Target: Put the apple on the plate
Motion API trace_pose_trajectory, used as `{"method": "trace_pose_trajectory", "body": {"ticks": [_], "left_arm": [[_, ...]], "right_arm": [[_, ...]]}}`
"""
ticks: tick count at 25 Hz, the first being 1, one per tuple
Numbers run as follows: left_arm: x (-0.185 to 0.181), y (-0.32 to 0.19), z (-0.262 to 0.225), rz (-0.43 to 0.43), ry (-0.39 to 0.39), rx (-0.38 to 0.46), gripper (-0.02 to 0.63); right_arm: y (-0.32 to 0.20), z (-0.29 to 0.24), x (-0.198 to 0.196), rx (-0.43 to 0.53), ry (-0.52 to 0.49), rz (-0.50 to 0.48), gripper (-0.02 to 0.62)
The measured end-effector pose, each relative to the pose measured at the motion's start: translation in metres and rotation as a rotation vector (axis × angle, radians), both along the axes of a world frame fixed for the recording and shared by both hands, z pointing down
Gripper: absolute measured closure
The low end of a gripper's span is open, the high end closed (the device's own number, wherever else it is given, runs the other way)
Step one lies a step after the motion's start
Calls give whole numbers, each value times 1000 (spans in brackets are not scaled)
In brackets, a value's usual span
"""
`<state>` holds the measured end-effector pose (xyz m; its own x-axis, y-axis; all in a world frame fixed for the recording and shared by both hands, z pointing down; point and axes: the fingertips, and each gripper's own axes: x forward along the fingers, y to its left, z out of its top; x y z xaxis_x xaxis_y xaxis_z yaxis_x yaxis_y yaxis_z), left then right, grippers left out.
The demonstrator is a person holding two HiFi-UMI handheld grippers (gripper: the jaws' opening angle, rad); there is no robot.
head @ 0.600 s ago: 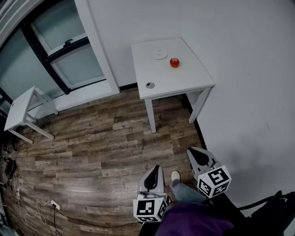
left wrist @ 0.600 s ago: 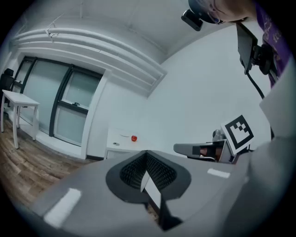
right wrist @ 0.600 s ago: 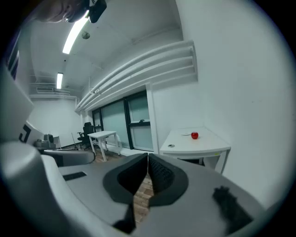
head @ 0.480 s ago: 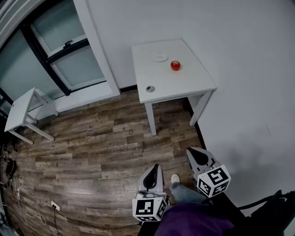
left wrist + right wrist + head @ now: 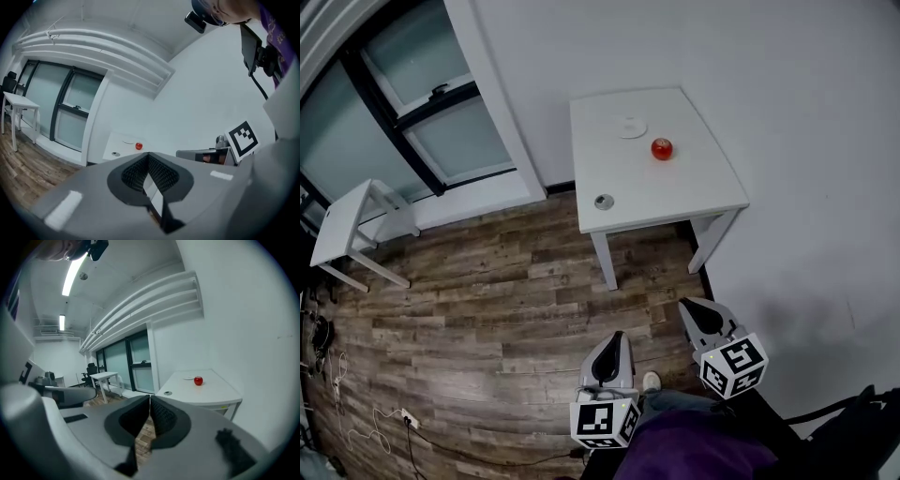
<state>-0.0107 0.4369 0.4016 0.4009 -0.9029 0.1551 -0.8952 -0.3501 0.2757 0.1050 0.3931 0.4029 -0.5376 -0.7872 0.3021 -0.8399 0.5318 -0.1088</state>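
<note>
**Apple**: glossy red skin with a bright highlight.
**Plate**: smooth and white, with a low sheen.
**Bench**: smooth matt white top and legs.
**Floor**: wood-look planks, grey-brown, with streaked grain and a matt finish.
**Wall**: plain matt white.
**Window**, at left: frosted panes in dark matt frames.
**Left claw** and **right claw**: matt grey plastic shells around black ribbed pads.
**Marker cubes**: flat black-and-white print.
**Garment**, nearest: purple cloth.

Grey left gripper and right gripper, black ribbed fingers, black-and-white marker cubes; purple top, white shoe
</note>
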Motion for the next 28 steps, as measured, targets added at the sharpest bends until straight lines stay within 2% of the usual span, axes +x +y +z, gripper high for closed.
{"method": "trace_pose_trajectory", "body": {"ticks": [7,14,28], "left_arm": [[9,-31,5,-8,-10,-41,598],[3,-64,13,-11,-15,-51,598],[-35,-211,5,66,-15,-25,598]], "right_arm": [[-34,10,6,-50,-12,-13,584],[-70,15,5,-36,-35,-1,584],[-204,7,-35,-16,-55,49,584]]}}
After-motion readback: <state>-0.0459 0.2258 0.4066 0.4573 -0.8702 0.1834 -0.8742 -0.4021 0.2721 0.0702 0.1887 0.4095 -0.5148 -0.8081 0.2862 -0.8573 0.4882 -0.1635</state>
